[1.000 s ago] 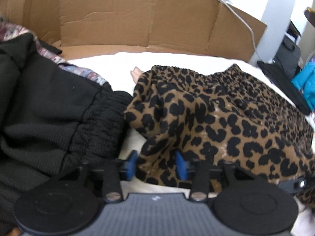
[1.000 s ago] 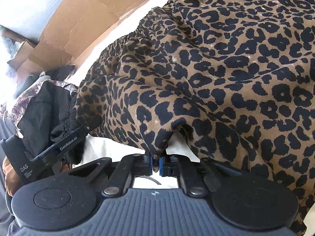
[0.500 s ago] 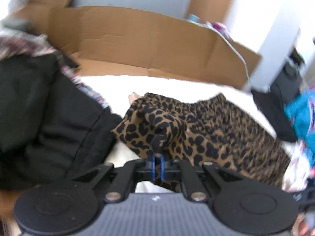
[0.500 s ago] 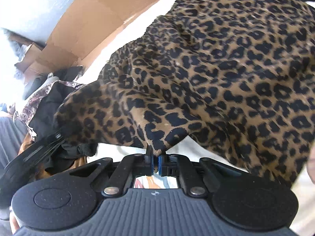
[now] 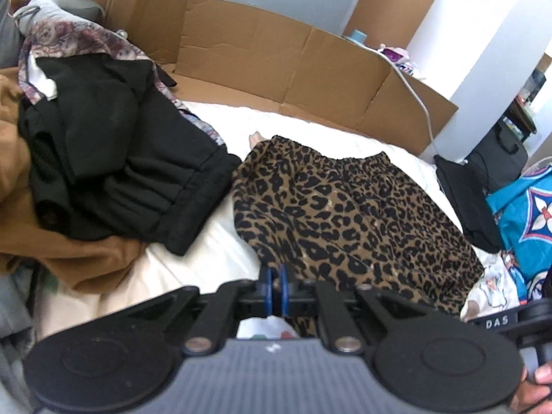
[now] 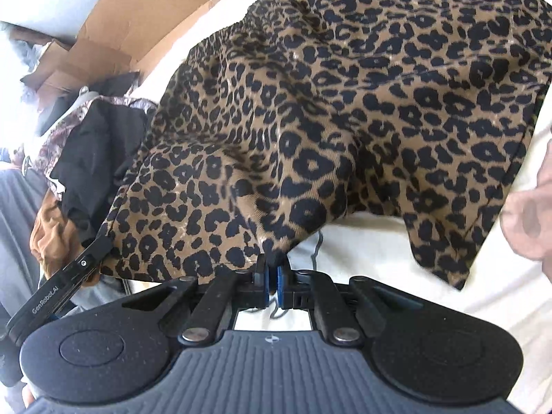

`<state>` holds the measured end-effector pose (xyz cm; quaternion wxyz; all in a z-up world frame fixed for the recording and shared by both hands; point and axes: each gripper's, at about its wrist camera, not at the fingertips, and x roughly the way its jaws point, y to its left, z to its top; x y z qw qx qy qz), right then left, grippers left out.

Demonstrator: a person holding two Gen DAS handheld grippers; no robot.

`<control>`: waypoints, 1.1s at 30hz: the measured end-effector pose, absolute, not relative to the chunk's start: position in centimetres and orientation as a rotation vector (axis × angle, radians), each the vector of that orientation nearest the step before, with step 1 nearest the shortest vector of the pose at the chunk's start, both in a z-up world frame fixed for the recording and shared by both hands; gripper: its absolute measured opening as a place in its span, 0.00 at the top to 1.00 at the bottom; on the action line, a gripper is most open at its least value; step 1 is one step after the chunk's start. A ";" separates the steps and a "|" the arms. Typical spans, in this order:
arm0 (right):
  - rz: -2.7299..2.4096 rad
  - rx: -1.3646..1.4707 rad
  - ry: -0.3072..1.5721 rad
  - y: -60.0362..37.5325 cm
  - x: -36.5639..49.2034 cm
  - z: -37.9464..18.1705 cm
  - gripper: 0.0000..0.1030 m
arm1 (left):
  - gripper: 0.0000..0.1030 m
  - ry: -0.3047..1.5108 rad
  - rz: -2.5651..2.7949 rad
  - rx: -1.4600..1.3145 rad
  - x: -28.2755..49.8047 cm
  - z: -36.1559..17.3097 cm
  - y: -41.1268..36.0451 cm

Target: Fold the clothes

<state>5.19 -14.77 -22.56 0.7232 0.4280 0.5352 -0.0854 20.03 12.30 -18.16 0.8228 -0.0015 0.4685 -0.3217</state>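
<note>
A: Leopard-print garment (image 5: 348,207) spread on the white bed (image 5: 214,252), waistband toward the cardboard (image 5: 276,65). Dark clothes pile (image 5: 114,172) just beside it.

B: Tools?

A: Left tool (image 5: 275,288) pinched closed on the near hem; right tool (image 6: 271,277) likewise clamped on the hem farther along (cloth lifts off the bed at both grips).

B: Step?

A: By my reading, a fold in hand: near edge raised. Next calls for carrying both grips together toward the waistband, keeping the hem taut and level, then laying it down square.
</note>
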 end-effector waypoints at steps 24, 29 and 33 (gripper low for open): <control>-0.214 0.902 1.190 -15.3 4.4 -24.8 0.92 | 0.97 0.892 -0.625 -0.046 25.5 -19.3 12.1; -0.229 0.925 1.167 -14.8 5.2 -27.1 0.54 | 0.97 0.877 -0.624 -0.050 27.1 -19.7 10.6; -0.221 0.931 1.154 -14.4 6.5 -28.2 0.54 | 0.97 0.870 -0.626 -0.052 28.6 -20.3 9.2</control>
